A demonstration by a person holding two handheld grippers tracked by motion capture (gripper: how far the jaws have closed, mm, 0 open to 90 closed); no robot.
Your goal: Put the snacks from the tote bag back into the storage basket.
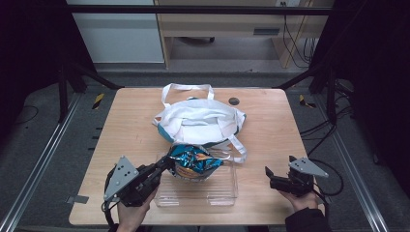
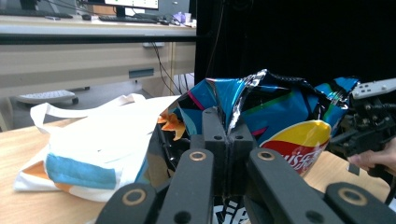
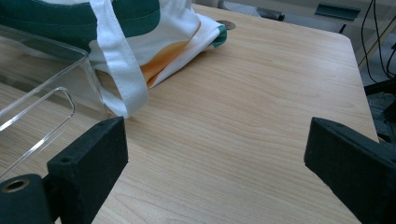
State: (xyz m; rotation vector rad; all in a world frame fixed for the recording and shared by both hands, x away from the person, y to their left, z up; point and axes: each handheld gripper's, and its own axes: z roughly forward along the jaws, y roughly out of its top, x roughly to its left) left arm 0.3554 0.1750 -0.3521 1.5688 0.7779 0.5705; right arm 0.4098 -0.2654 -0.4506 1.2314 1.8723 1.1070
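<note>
- The left gripper (image 1: 164, 166), near the left side of the wooden table (image 1: 270, 125), has its jaws pinched tight on the crimped edge of a blue foil snack bag (image 1: 193, 162); in the left gripper view the pads meet on the bag's seam (image 2: 229, 140).
- The snack bag hangs just over, or partly inside, a clear plastic tray (image 1: 222, 193) at the near middle of the table. Whether it touches the tray floor cannot be told.
- Risk: the hold is on a thin, slick fold only. A quick swing could let the foil slide out, and the bag would drop.
- Risk: squeezing or pressing the puffy bag against the tray wall could crush what is inside or tip the light tray.
- A white tote bag (image 1: 200, 121) with teal trim lies just beyond the tray, and one strap (image 3: 119, 70) trails down beside the tray's far right corner. It could snag the snack bag or a jaw.
- The right gripper (image 1: 270, 178), near right, has its jaws wide apart over bare wood, holding nothing, so the tray and tote are unsteadied.
</note>
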